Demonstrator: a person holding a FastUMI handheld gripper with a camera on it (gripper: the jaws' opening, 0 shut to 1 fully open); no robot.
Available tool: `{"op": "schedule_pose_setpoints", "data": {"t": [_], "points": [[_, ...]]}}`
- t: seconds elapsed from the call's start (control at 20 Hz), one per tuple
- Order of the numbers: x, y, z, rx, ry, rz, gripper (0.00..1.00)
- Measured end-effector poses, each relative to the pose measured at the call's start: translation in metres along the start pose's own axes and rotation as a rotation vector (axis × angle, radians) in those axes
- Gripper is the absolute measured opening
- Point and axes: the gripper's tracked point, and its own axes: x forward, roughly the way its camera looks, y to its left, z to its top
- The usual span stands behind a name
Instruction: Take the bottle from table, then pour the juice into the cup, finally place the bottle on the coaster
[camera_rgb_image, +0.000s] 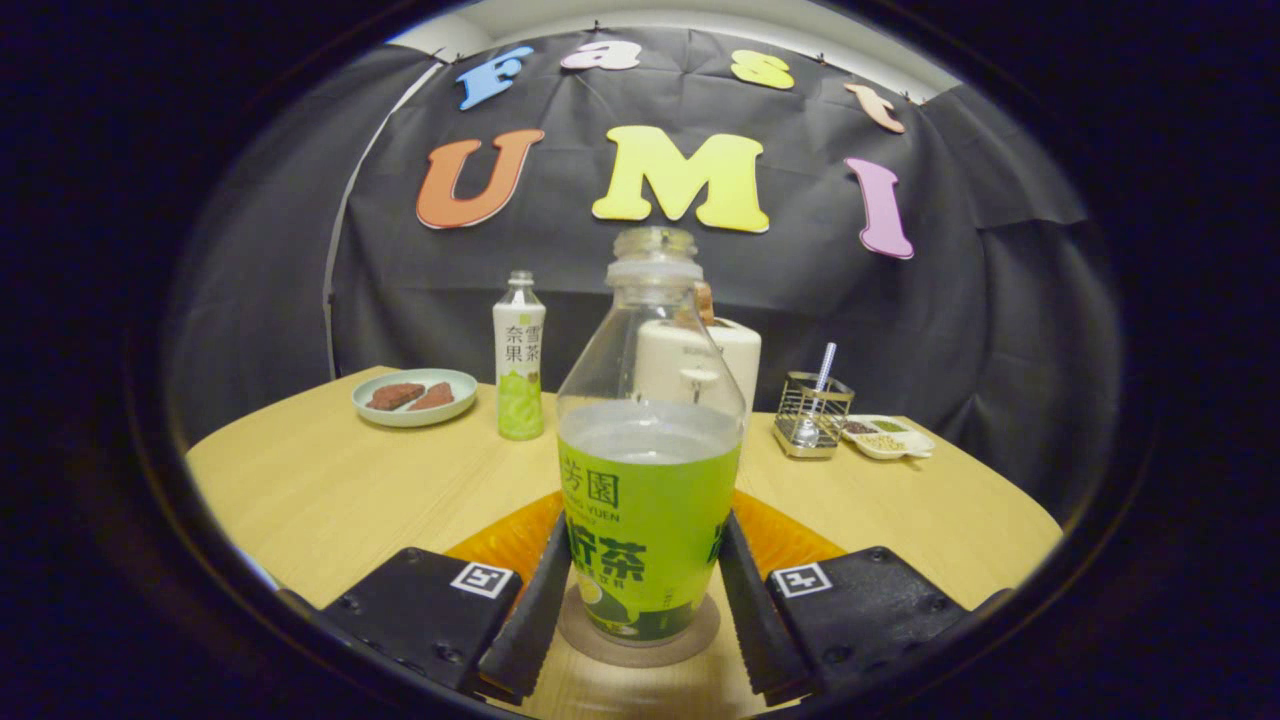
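Gripper view. Item: open juice bottle (648, 470), clear plastic with green label, cap off, roughly half full, standing upright with its long axis vertical, directly between the two fingers. Base rests on a round brown coaster (640, 640) on the wooden table (300, 490). Gripper (640, 585): fingers flank the bottle's lower label on both sides and look to touch it; whether they press or have just eased off cannot be told. Behind the bottle, partly seen through it: a white cup (730, 360), close behind. An orange mat (510, 535) shows on either side of the bottle, beyond the fingers. Further back: a second, smaller bottle (519, 360), capped, to the left; a plate with brown pieces (415, 397) further left; a wire holder (812, 415) and a small divided dish (890, 438) to the right. Judgement: bottle sits on its coaster, final step near complete; withdrawal calls for spreading the fingers and backing straight out, with open table on both sides.
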Motion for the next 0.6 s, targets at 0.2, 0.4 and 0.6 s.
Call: {"op": "schedule_pose_setpoints", "data": {"t": [0.2, 0.4, 0.6], "points": [[0.0001, 0.0033, 0.0005, 0.016, 0.006, 0.026, 0.79], [-0.0009, 0.0029, 0.0007, 0.027, 0.003, 0.036, 0.81], [-0.0033, 0.006, 0.0068, 0.038, -0.022, 0.041, 0.93]]}}
